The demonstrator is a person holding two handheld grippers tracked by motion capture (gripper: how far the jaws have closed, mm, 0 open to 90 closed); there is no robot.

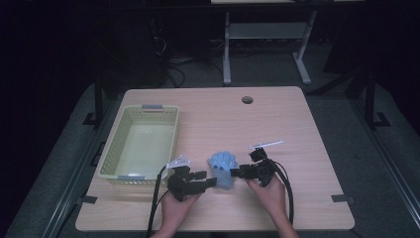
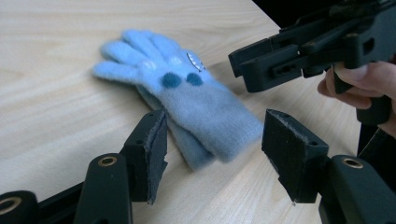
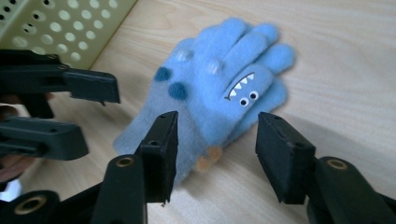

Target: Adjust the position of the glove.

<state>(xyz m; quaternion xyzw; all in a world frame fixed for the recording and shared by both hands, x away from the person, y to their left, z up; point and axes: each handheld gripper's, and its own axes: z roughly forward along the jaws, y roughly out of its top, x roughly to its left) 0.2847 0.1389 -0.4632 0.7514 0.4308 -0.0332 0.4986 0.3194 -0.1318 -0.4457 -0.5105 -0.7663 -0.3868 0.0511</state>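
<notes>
Two hand-held grippers converge on a pair of blue gloves (image 1: 223, 168) lying flat on the table (image 1: 277, 124), near its front edge and just right of the basket (image 1: 139, 144). The gloves are stacked, cuffs toward the person and fingers pointing to the far side; the upper one carries dark blue pompoms and a small toothed face (image 3: 243, 93). The left gripper (image 1: 212, 179) comes in from the left with its jaws spread wide, the cuff end (image 2: 219, 135) lying between and just beyond the pads (image 2: 152, 154), apparently not yet touched. The right gripper (image 1: 236, 173) comes in from the right, its jaws likewise wide apart and straddling the gloves' near half (image 3: 210, 135); contact cannot be confirmed from the high view. The basket stands empty, well clear of both tools. The step in hand is judged to be the approach before a grasp, most probably to lift the gloves or part them. The next move calls for one gripper to ease forward and down until its pads bracket the cuff, then close firmly, since the knit is soft and will compress. Care is needed on whether one layer or both is taken, and the two tools, already near one another, should keep their jaws from colliding.
</notes>
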